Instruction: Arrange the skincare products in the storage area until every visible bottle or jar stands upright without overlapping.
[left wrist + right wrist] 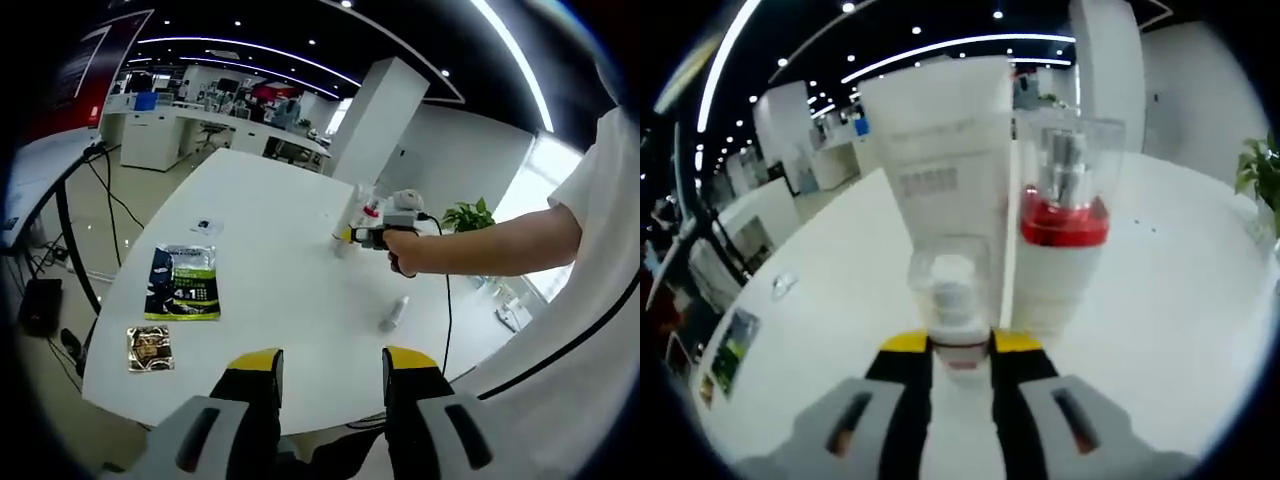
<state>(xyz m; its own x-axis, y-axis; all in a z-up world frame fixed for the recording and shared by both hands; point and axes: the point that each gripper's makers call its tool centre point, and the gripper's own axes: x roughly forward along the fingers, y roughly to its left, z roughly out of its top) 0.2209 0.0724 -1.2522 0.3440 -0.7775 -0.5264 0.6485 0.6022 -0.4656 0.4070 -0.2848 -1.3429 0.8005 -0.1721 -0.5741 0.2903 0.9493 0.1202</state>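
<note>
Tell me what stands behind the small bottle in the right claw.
Behind the small bottle held by the right claw stands a white tube, upright. Beside it, a red-collared pump bottle. The tube's base is covered.

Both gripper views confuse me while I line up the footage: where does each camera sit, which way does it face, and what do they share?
Left gripper view: rides the left gripper, held back over the near edge of the white table, its jaws apart; the person's forearm reaches in with the right gripper.
Right gripper view: rides the right gripper, low and close behind an upright tube and a red-collared bottle.
Shared: the table, tube, bottle and green sachet.
</note>
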